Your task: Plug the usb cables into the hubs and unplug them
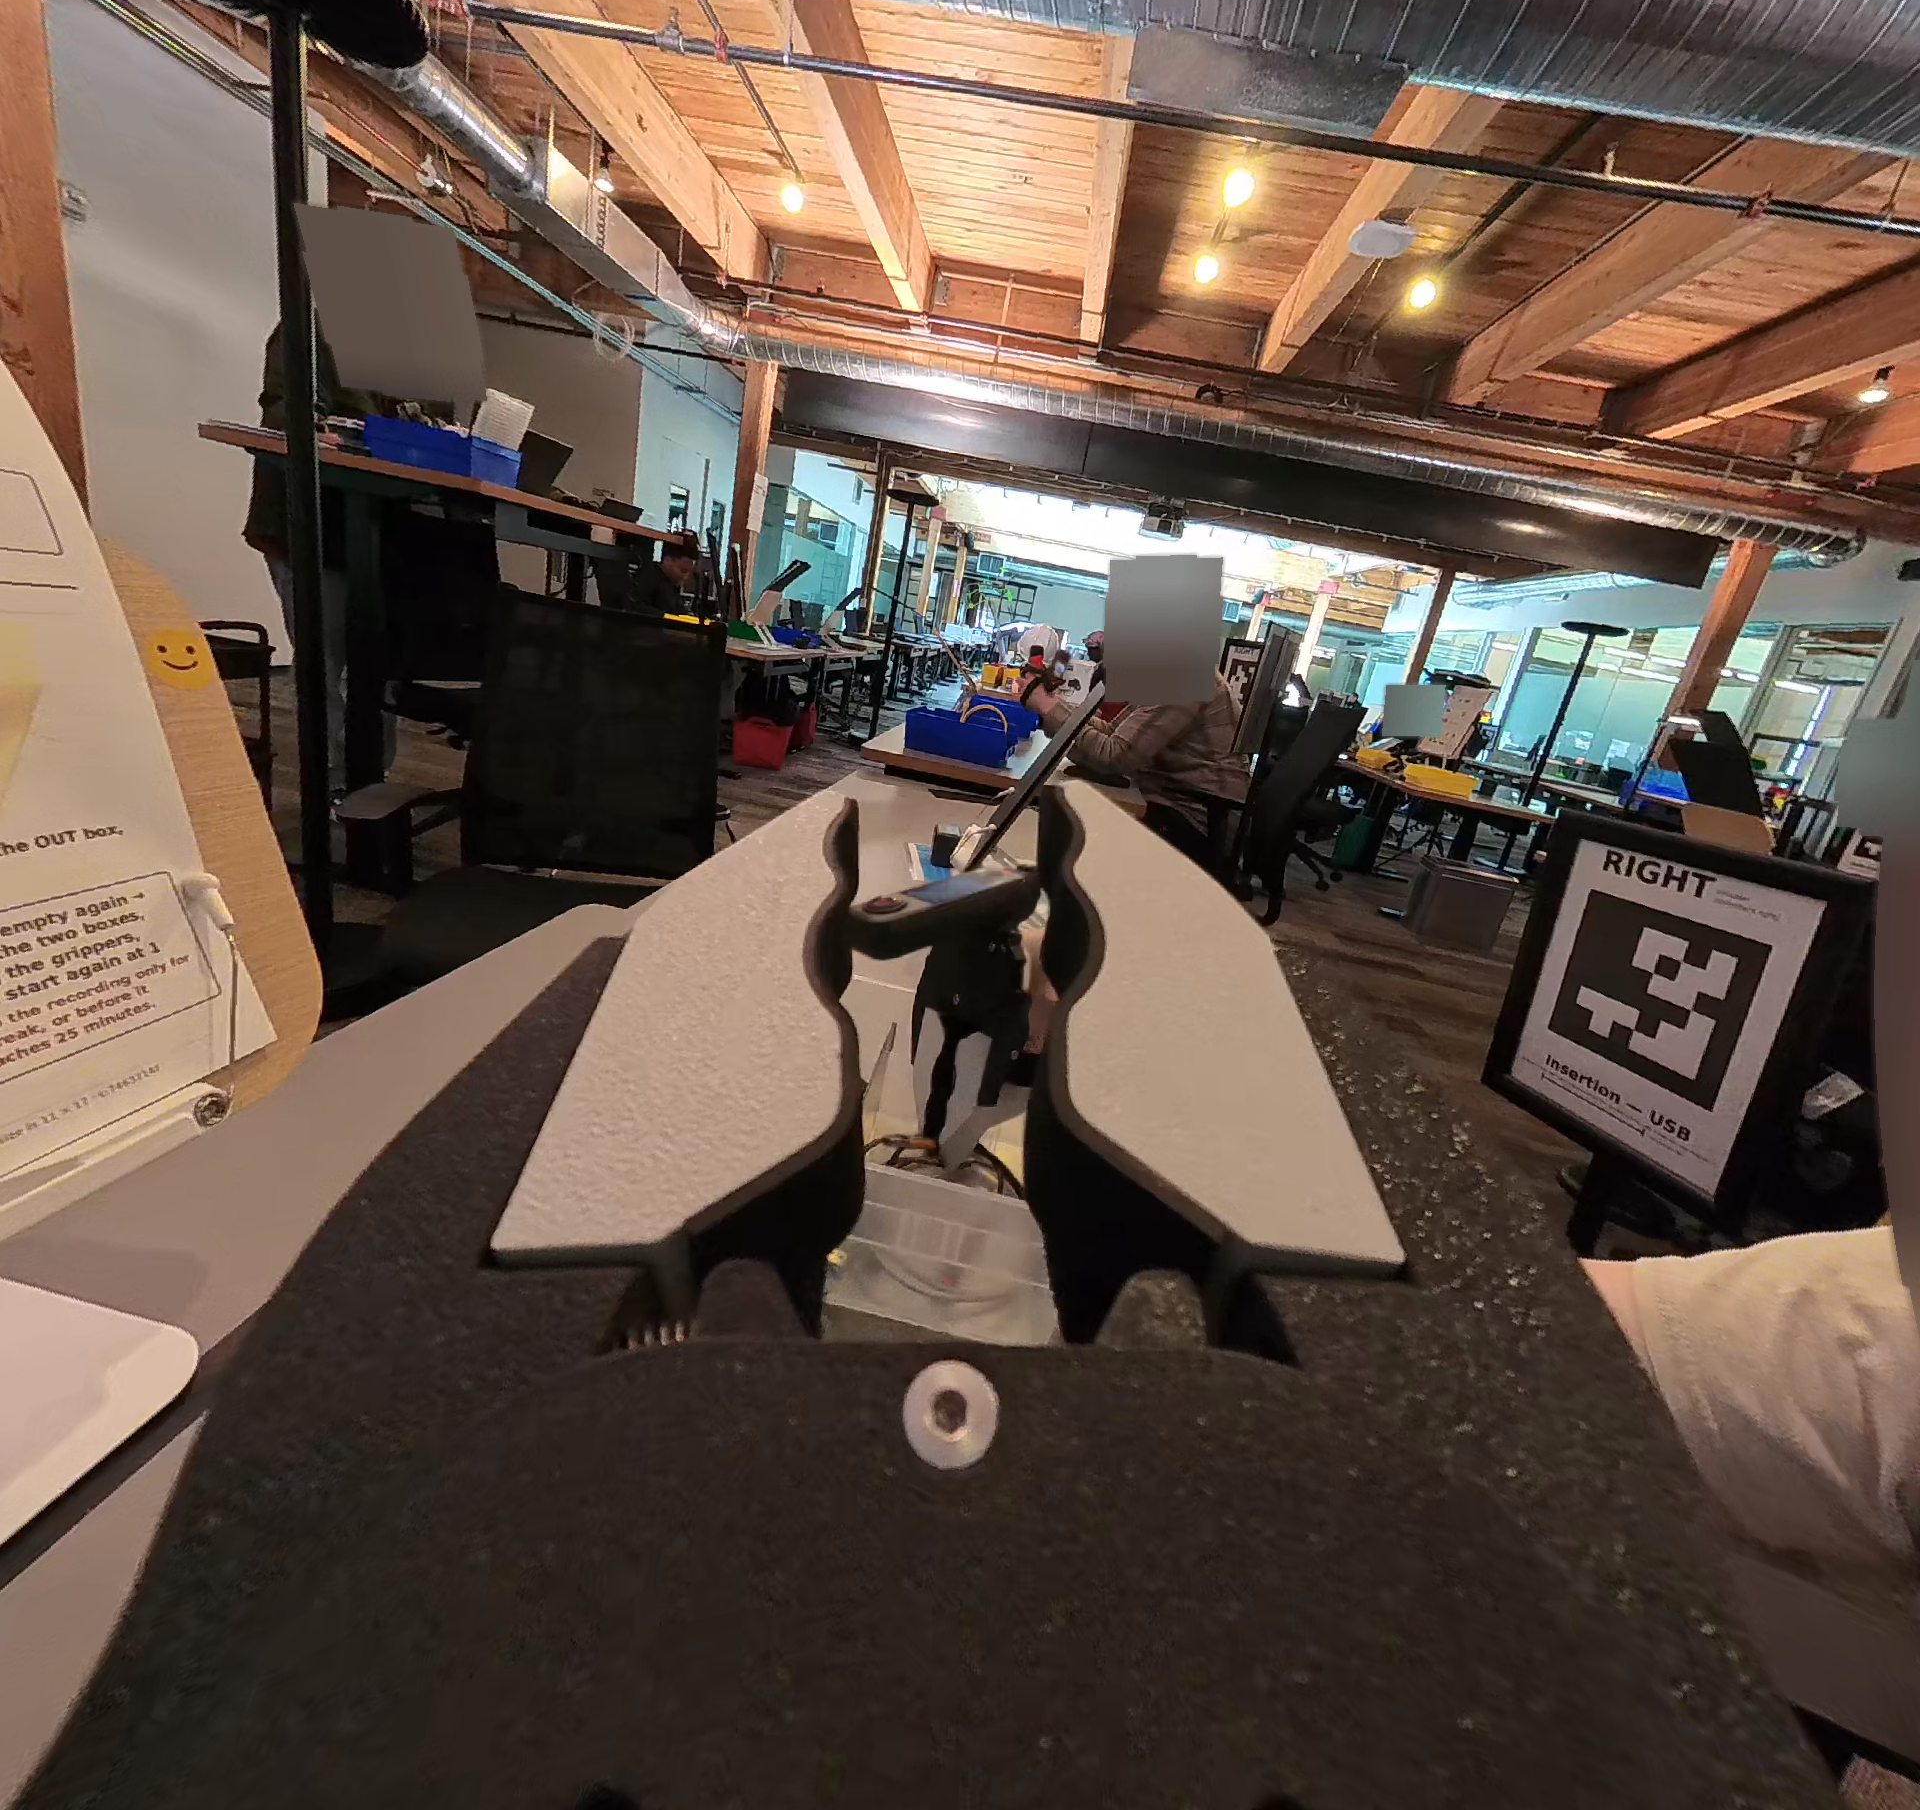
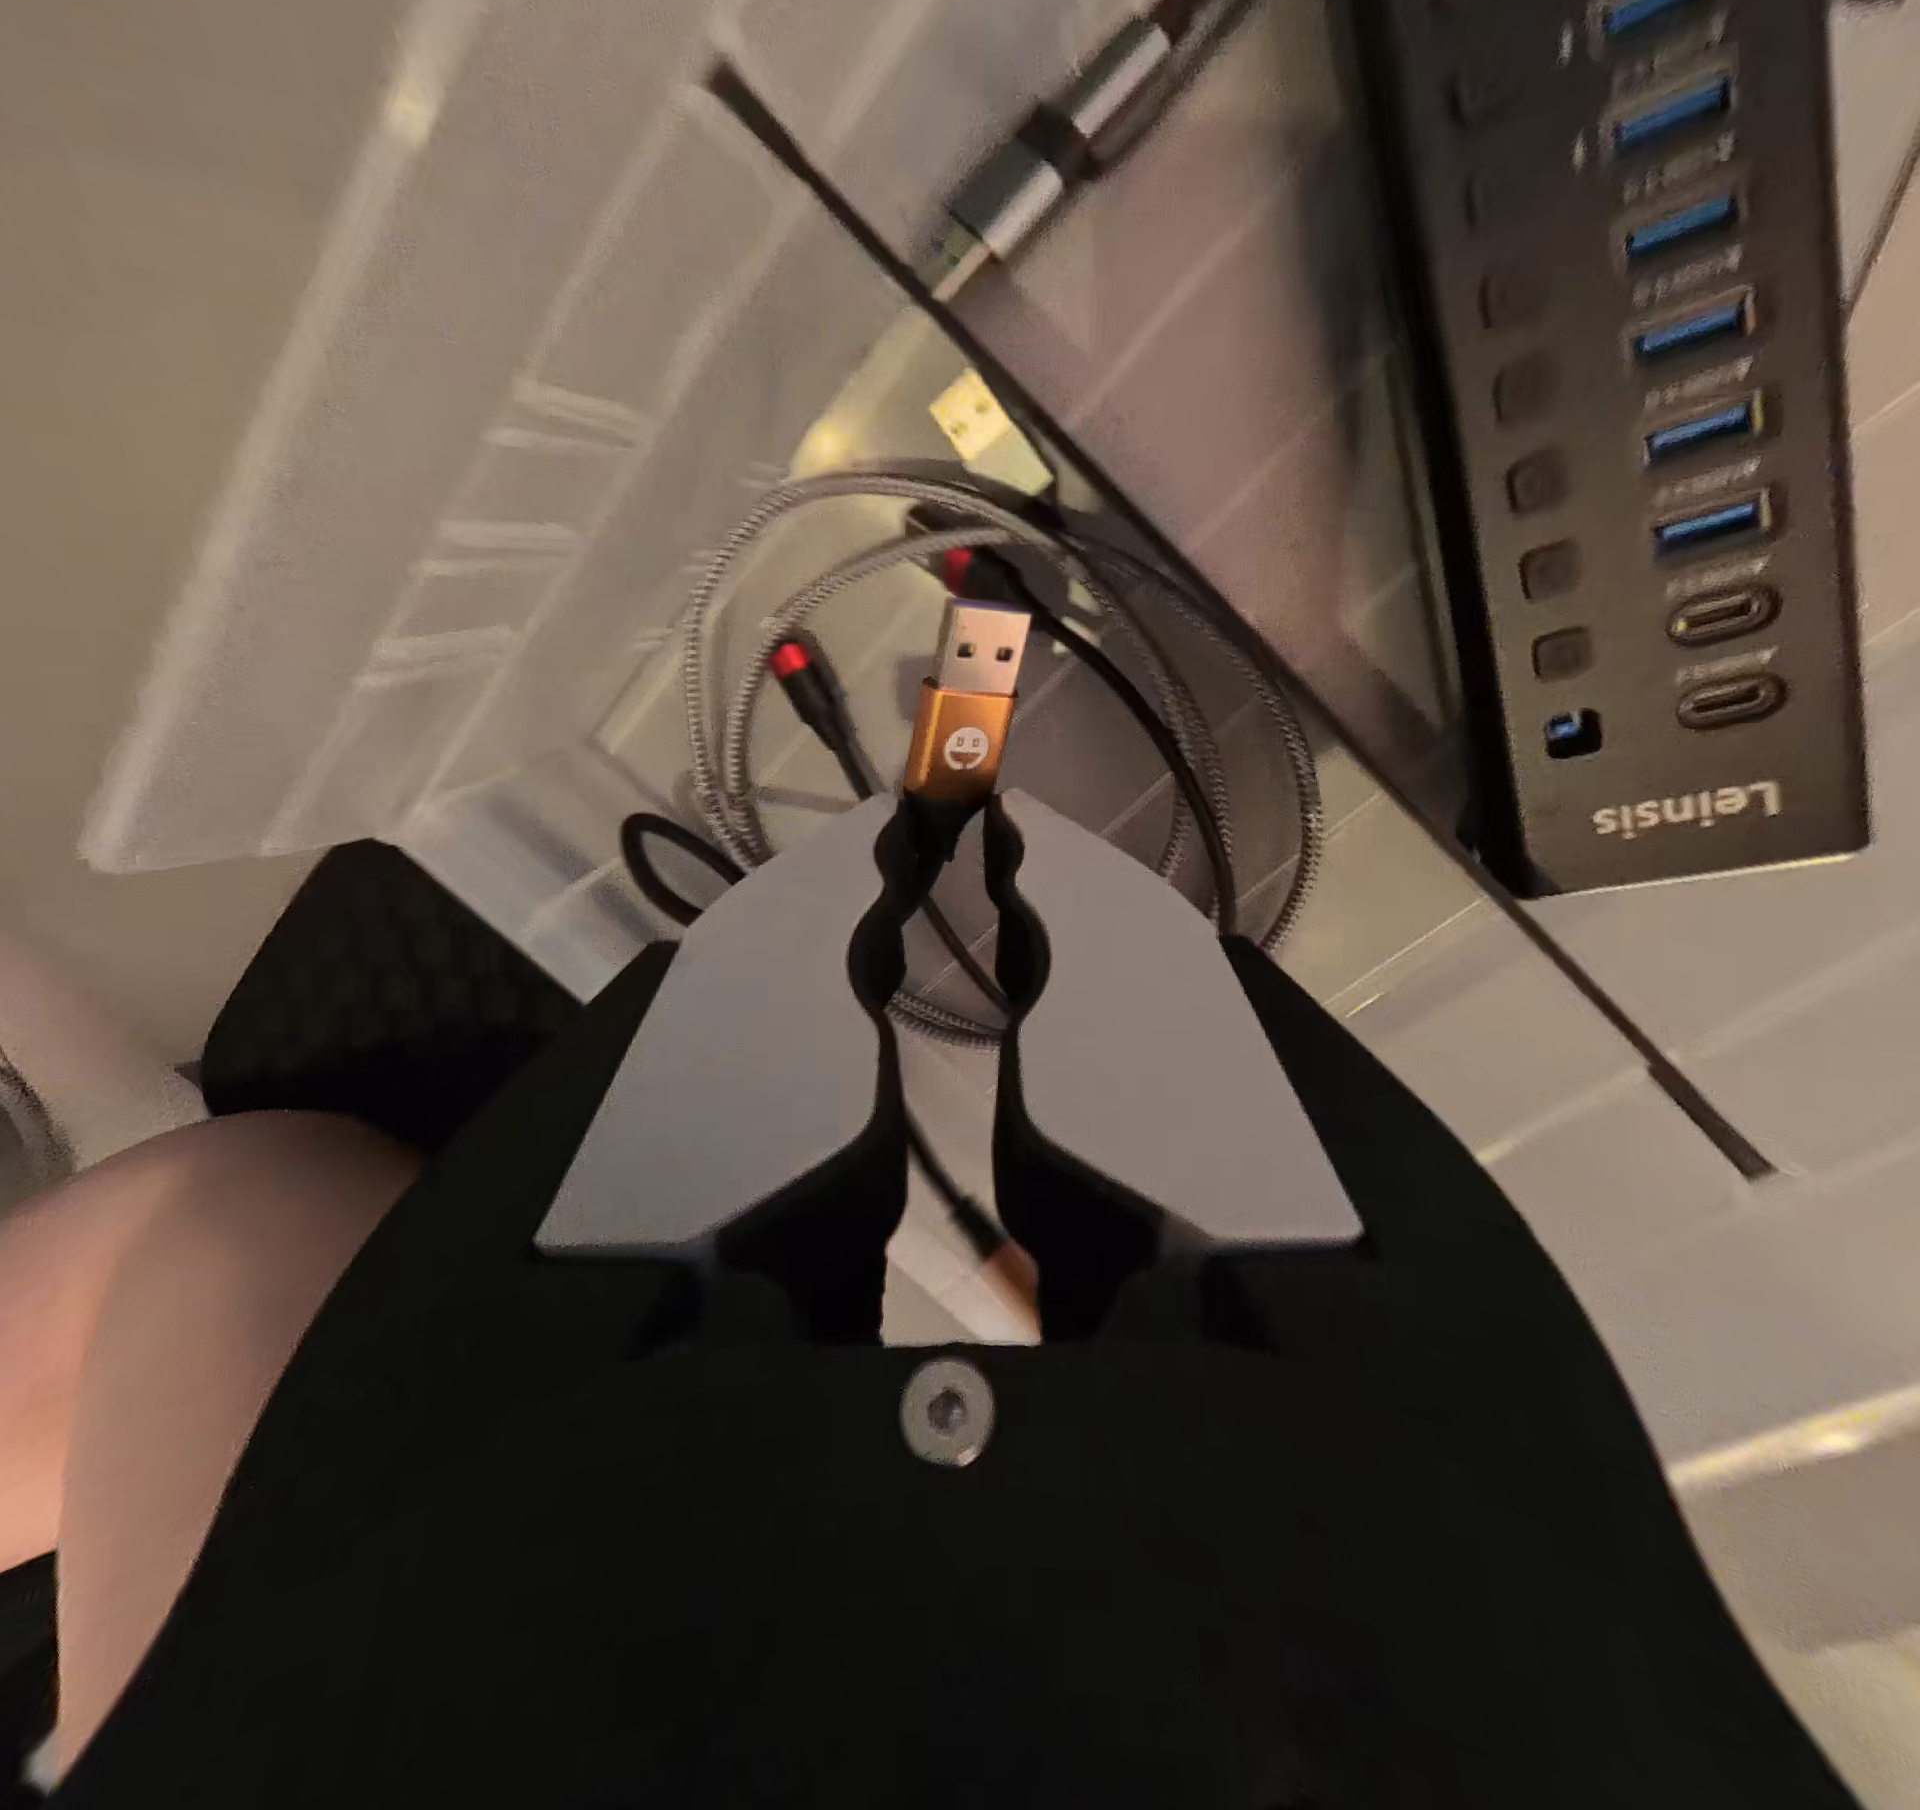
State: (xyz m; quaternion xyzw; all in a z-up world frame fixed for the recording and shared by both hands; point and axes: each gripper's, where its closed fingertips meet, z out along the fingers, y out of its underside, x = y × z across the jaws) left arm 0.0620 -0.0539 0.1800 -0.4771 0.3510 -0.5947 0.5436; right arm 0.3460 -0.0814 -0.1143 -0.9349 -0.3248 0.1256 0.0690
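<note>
Right tool [image 2: 945, 810]: pinched shut on the orange metal-cased USB plug [image 2: 961, 711], frame centre.
Hub: black multi-port USB hub [image 2: 1662, 389], upper right, apart from the plug.
Left tool [image 1: 948, 825]: gaped open, empty.

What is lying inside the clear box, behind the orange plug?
Inside the clear box lie a coiled grey braided cable and a red-tipped black cable. The right gripper hides the coil's lower part.
</note>
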